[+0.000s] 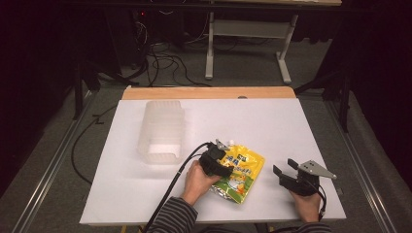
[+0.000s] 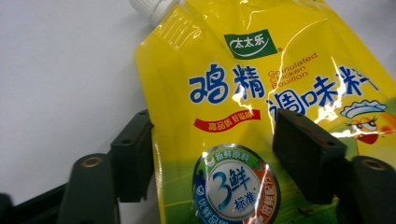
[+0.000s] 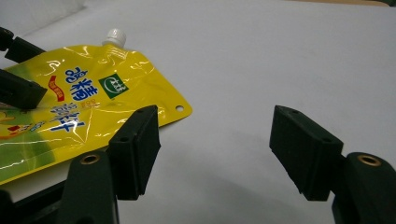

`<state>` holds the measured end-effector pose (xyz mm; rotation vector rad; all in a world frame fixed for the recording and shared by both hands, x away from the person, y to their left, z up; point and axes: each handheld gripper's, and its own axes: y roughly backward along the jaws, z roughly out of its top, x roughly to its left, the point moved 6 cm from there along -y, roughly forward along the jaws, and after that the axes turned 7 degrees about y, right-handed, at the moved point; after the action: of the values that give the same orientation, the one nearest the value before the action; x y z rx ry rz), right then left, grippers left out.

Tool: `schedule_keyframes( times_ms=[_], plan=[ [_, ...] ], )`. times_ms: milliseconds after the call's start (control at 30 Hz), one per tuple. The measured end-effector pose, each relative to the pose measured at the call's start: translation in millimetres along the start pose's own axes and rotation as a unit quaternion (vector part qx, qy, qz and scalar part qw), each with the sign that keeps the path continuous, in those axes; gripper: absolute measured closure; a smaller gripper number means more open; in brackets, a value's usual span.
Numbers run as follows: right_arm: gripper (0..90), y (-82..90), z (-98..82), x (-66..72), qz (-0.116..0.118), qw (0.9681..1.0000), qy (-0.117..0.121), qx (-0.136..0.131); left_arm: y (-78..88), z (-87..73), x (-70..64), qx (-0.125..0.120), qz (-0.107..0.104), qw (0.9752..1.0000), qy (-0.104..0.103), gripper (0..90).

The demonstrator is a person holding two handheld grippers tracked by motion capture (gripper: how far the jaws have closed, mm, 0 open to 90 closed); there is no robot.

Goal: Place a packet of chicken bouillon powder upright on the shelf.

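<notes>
Yellow pouch (image 1: 239, 173) lying flat at near centre of white table (image 1: 272, 126). Left tongs (image 2: 212, 154) spread apart, straddling the pouch's left edge, not clamped. Right tongs (image 3: 215, 154) apart, empty, just right of pouch. Clear plastic container (image 1: 162, 131) far left.

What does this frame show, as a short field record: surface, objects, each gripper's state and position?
surface: white table with a wooden strip along its far edge
pouch: yellow spouted pouch lying flat, white cap pointing away from the person
container: translucent plastic container left of the pouch, apart from it
left gripper: left gripper open, jaws over the pouch, one jaw off its edge
right gripper: right gripper open, over bare table right of the pouch, holding nothing
</notes>
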<state>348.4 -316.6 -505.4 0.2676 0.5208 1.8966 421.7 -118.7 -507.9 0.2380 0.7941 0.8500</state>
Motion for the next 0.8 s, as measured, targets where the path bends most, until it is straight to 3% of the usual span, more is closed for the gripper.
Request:
schedule_keyframes(
  times_ms=[67, 100, 200, 300, 467, 500, 533, 600, 800],
  plan=[
    [33.9, -0.3, 0.0, -0.4, 0.001, 1.0000, 0.004, 0.000, 0.3, -0.4, -0.6, 0.000, 0.001, 1.0000, -0.003, 36.5],
    [34.0, -0.5, 0.0, -0.2, 0.001, 1.0000, 0.003, 0.002, 0.6, -1.8, -1.7, 0.000, 0.005, 0.9999, -0.012, 43.7],
    [34.0, -0.6, -0.1, 0.0, 0.001, 1.0000, 0.002, 0.003, 1.6, -2.6, -3.2, 0.003, 0.004, 0.9999, -0.016, 50.6],
    [34.0, -0.5, -0.3, 0.8, 0.000, 1.0000, 0.001, 0.005, 3.0, -4.5, -5.0, 0.013, 0.004, 0.9996, -0.024, 64.7],
    [34.0, -0.7, -0.2, 0.1, 0.000, 1.0000, 0.002, 0.004, 3.1, -4.9, -6.4, 0.021, 0.007, 0.9994, -0.025, 75.6],
    [34.0, -1.1, -0.1, -0.1, 0.001, 1.0000, 0.004, 0.004, 3.0, -5.5, -6.3, 0.020, 0.012, 0.9990, -0.038, 75.6],
    [34.0, -1.3, -0.1, 0.2, 0.001, 1.0000, 0.006, 0.005, 3.7, -7.7, -7.5, 0.019, 0.014, 0.9981, -0.057, 83.8],
    [34.0, -1.3, -0.1, 0.2, 0.001, 1.0000, 0.006, 0.005, 4.0, -8.0, -7.8, 0.016, 0.014, 0.9978, -0.064, 88.9],
    [33.9, -1.6, 0.0, 0.0, 0.002, 1.0000, 0.005, 0.005, 6.4, -6.8, -7.5, 0.018, -0.001, 0.9977, -0.066, 90.0]
  ],
)
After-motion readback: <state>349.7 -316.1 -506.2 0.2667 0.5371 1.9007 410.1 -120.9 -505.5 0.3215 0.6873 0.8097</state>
